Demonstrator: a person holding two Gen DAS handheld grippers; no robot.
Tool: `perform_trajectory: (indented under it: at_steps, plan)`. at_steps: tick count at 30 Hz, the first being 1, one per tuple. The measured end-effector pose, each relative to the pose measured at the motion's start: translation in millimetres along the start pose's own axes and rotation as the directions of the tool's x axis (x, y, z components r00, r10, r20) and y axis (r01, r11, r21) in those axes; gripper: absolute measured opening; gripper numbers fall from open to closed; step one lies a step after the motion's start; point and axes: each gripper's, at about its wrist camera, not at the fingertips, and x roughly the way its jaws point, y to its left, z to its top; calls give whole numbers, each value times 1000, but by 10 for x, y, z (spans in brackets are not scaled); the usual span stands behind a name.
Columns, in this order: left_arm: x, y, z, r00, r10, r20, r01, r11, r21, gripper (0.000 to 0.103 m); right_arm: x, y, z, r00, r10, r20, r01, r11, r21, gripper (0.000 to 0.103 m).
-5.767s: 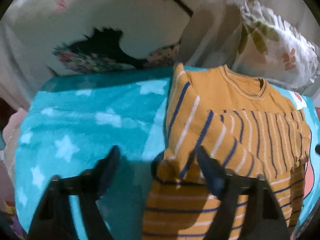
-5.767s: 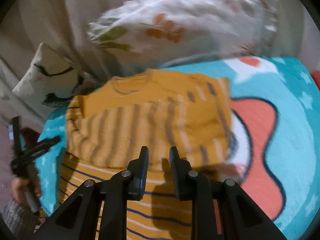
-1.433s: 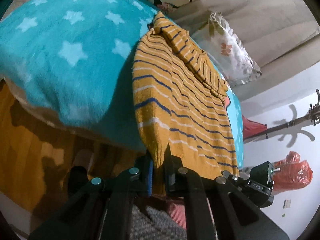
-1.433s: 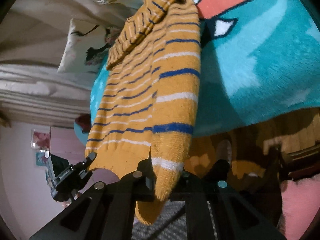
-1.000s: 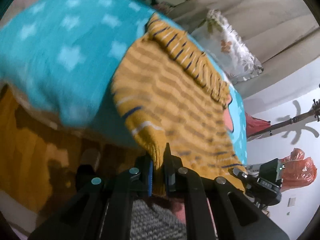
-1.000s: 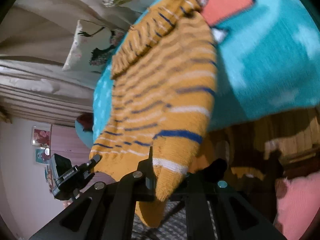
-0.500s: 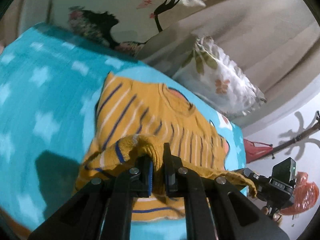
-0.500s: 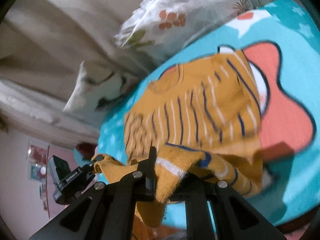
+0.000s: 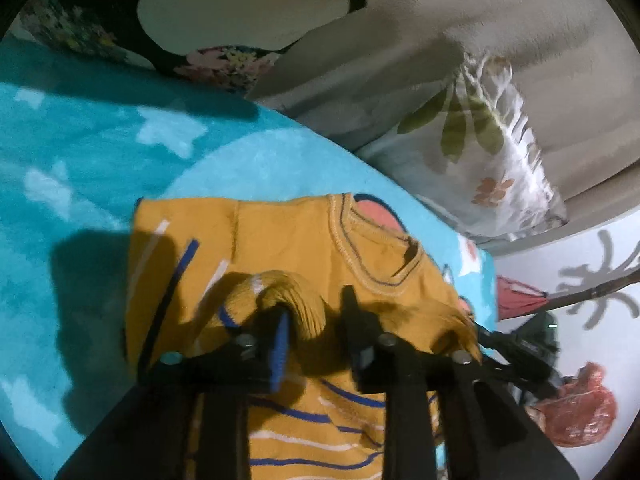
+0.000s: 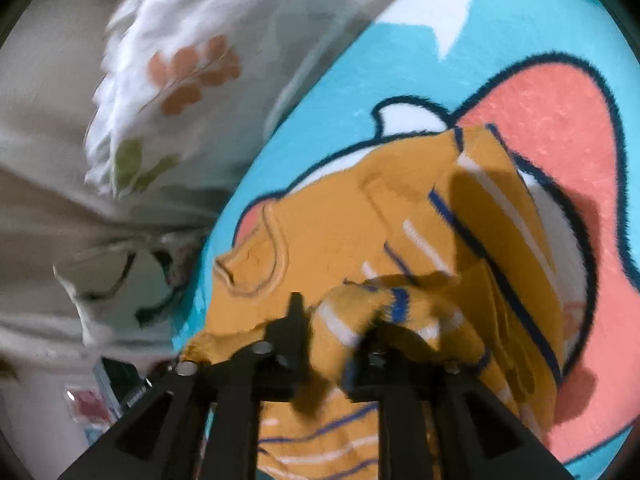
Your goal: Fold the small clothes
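Observation:
A small mustard-yellow striped sweater (image 9: 280, 248) lies on a turquoise star blanket (image 9: 80, 168), neckline toward the pillows. Its bottom hem is folded up over the chest. In the left wrist view my left gripper (image 9: 316, 320) has its jaws parted, with the hem corner (image 9: 288, 300) draped loosely between them. In the right wrist view the sweater (image 10: 340, 232) lies on the blanket's orange fish picture (image 10: 560, 128). My right gripper (image 10: 336, 320) also stands parted, with the other hem corner (image 10: 352, 312) lying between the fingers.
A floral white pillow (image 9: 488, 152) and a pillow with a black bird print (image 9: 120, 12) stand behind the sweater against a beige backrest (image 9: 400, 52). The right gripper shows at the left view's right edge (image 9: 520, 352). A red bag (image 9: 580, 408) lies beyond.
Both grippers carried the hem up from the bed's edge over the sweater toward the neckline. Their jaws, shut on the hem before, now stand parted and the cloth hangs loose.

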Motion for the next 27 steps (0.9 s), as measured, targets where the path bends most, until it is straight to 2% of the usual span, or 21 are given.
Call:
perform_trajectory:
  at_steps: [2,5,8,11,14,18,19,22,26,27]
  plan:
    - [-10,70,59,999,-42,-4,42,999,-21,35,28,-91,114,999,38,23,-40,998,58,35]
    - [-19,182,150,994,-108,-8,107,991,-79,42,42,-160,223,997,58,45,-63,992,113,37]
    - [-136,299,250,992,-111,51,117,986,-118,53,45,-129,269,998,45,53,-50,992,115,38]
    - [-262,397,326,991,-103,81,114,983,-144,54,20,-63,297,998,38,59,-44,994,103,40]
    - [-369,406,293,995,-43,86,53,991,-119,54,-14,-27,328,996,49,75,-57,993,106,40]
    - [-457,301,58,994,90,65,-90,996,8,54,-103,11,334,993,72,92,-81,991,105,42]
    - [-475,296,-12,991,121,63,-123,992,35,54,-130,11,334,993,75,94,-84,991,104,43]
    - [-529,288,-267,975,214,52,-219,969,118,54,-238,-37,356,989,78,127,-94,988,124,62]
    - [-546,275,-530,957,288,43,-291,936,198,54,-380,-119,364,968,206,142,-229,957,176,62]
    - [-529,283,-590,949,313,43,-315,924,218,54,-405,-81,345,969,206,139,-227,961,158,62]
